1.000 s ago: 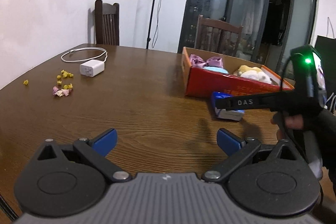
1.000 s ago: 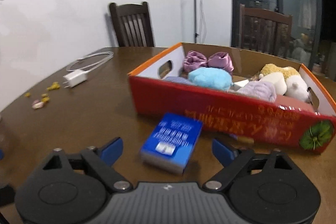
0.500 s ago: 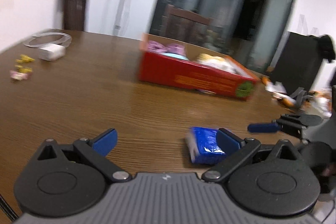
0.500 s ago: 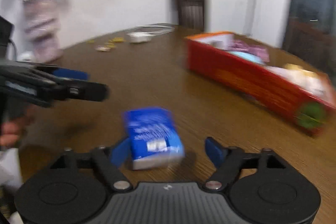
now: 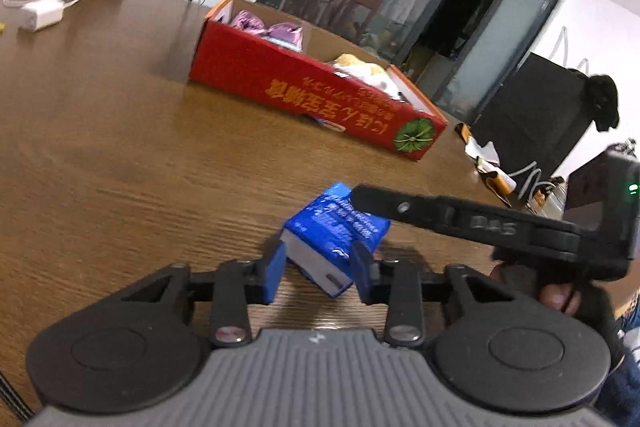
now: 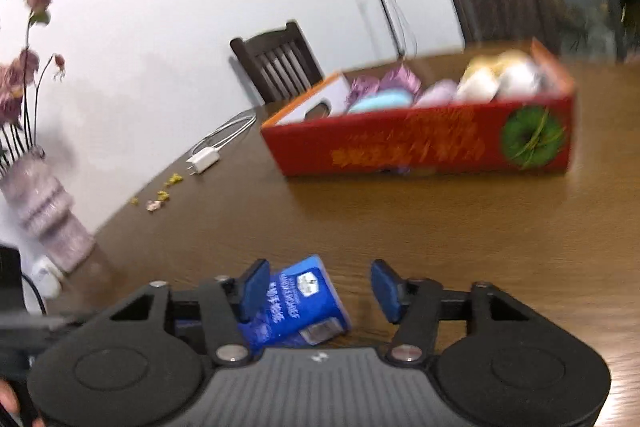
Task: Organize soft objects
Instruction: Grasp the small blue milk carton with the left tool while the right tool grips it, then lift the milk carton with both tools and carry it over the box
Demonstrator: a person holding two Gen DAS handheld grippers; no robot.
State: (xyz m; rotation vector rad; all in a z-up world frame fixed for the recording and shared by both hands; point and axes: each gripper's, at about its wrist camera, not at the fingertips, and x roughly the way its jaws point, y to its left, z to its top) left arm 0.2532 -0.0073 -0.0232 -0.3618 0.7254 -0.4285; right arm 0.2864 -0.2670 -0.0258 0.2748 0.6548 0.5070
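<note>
Your red box (image 5: 280, 87) already holds several plush toys, while the blue tissue pack (image 5: 336, 231) sits on the desk (image 5: 120, 131), left jaws narrowed around it, right jaws released.

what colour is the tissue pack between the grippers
Blue with white print, the tissue pack shows best in the left wrist view.

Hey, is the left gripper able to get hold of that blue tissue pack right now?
Probably yes. The left gripper already has its blue pads either side of the blue tissue pack. The right gripper crowds the same pack, though.
</note>
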